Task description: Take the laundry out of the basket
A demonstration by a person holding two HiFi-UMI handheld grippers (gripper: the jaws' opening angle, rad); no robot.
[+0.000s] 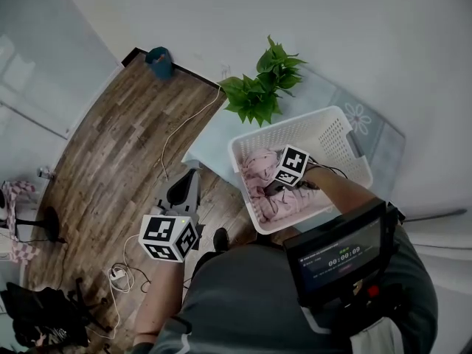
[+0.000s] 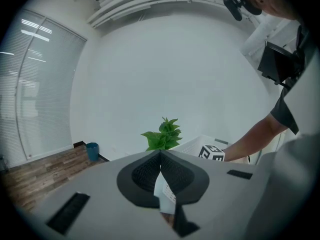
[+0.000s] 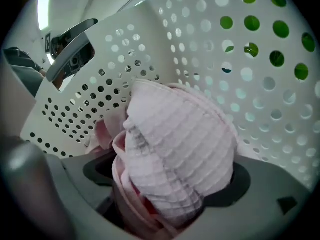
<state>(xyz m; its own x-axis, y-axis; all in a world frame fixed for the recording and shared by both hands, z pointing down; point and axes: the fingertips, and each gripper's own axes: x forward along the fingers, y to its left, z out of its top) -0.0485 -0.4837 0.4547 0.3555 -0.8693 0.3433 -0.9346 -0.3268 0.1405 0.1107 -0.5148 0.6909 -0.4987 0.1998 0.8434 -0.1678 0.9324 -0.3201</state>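
**Fingers (image 3: 239,186) clamped on pink laundry, rim not yet cleared**

Inside the basket (image 1: 295,126), centre right in the head view, the right gripper (image 1: 274,190) has its jaws closed on a bunched fold of laundry (image 3: 175,149) that fills the gap between them. More pink cloth lies beneath, along the basket's lower-left wall. Perforated walls stand close around the jaws, so the way out is, I judge, straight up over the rim. At lower left, well apart over the wood floor (image 1: 110,146), the left gripper (image 1: 188,183) has its jaws together on a small white slip (image 2: 165,194). The plant (image 1: 262,87) crowds the upper rim; the left side looks roomier.
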